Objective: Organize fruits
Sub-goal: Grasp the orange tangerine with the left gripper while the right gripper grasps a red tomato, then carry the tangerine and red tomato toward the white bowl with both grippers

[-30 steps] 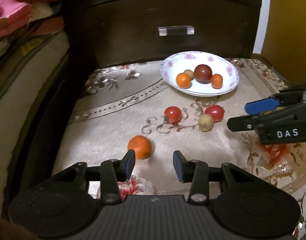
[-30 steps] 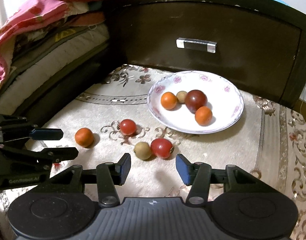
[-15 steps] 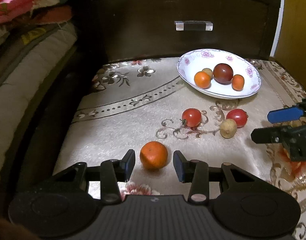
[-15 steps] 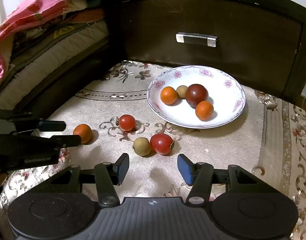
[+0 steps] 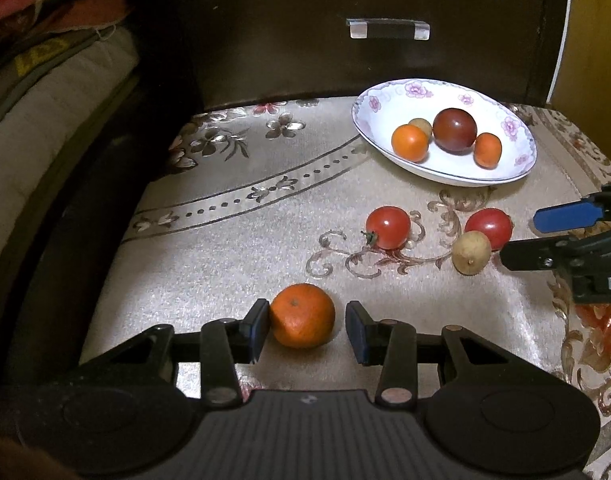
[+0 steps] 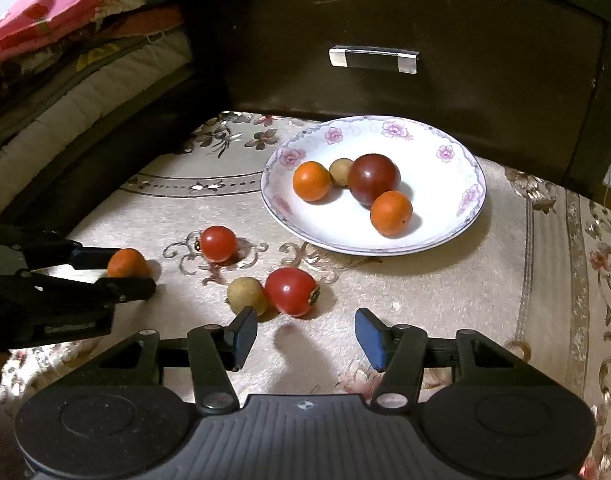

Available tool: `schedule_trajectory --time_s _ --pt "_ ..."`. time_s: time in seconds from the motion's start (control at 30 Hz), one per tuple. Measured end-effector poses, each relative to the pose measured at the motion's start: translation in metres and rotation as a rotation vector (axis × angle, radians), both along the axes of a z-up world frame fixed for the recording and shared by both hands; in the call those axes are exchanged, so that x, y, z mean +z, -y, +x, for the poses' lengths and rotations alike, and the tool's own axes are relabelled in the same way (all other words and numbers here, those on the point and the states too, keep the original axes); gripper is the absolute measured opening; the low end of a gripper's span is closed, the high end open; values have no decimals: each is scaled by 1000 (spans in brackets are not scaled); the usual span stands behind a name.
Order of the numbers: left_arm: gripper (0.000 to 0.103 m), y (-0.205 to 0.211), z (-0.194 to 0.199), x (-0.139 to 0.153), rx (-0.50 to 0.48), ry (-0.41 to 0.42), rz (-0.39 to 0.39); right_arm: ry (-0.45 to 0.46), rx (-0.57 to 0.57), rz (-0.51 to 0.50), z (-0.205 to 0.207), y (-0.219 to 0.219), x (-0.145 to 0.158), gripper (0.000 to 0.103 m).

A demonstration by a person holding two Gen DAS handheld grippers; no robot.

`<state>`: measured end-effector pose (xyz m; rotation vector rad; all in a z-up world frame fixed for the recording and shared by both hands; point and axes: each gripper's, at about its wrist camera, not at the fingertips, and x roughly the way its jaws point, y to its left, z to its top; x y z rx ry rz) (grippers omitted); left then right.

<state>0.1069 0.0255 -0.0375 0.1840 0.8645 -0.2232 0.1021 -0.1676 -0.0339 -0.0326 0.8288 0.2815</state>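
Jaws on both grippers open — left gripper straddles a tangerine, half hidden in right view; right gripper empty.

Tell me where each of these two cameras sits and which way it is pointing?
Left wrist: on the left gripper, looking forward over a mandarin between its open fingers; the right gripper shows at the right edge.
Right wrist: on the right gripper, facing a tomato; the left gripper shows at left.
Shared: the plate, loose fruit, dark drawer front.
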Motion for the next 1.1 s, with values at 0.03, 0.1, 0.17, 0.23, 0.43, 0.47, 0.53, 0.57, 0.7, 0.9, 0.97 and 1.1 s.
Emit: schedule_trajectory --time_s 0.03,0.1,0.17,0.23,0.43,0.47,0.53,0.57,0.7,0.9,0.97,1.1 --pt "46 0 0 0 -2 2 0 3 3 -8 2 -1 -1 52" --pt "46 0 0 0 -6 4 0 12 11 -14 5 -1 -2 52" --pt "46 0 0 0 -11 -1 -13 16 27 -14 8 -2 -3 52" --pt "46 1 -1 1 -20 -4 -21 18 40 -15 13 -4 -5 52" --pt "46 7 -5 0 -51 -9 -20 19 84 -26 20 -11 -11 52" --pt "46 7 -5 0 -52 -10 -19 28 91 -37 19 -13 -11 51" --pt "46 7 -5 0 -53 -9 -19 35 97 -47 19 -14 -12 43" --pt "46 7 -5 0 -53 -9 -19 36 98 -42 19 -14 -12 34" --pt "46 7 -6 0 -54 -6 -24 25 117 -32 19 -15 -11 28" --pt "45 12 -12 5 -89 -7 -49 5 119 -66 6 -19 -6 27" --pt "45 16 -17 6 -114 -9 -55 -8 110 -67 -3 -17 -4 27" --pt "45 26 -31 13 -161 13 -41 -30 97 -74 -28 -14 4 27"
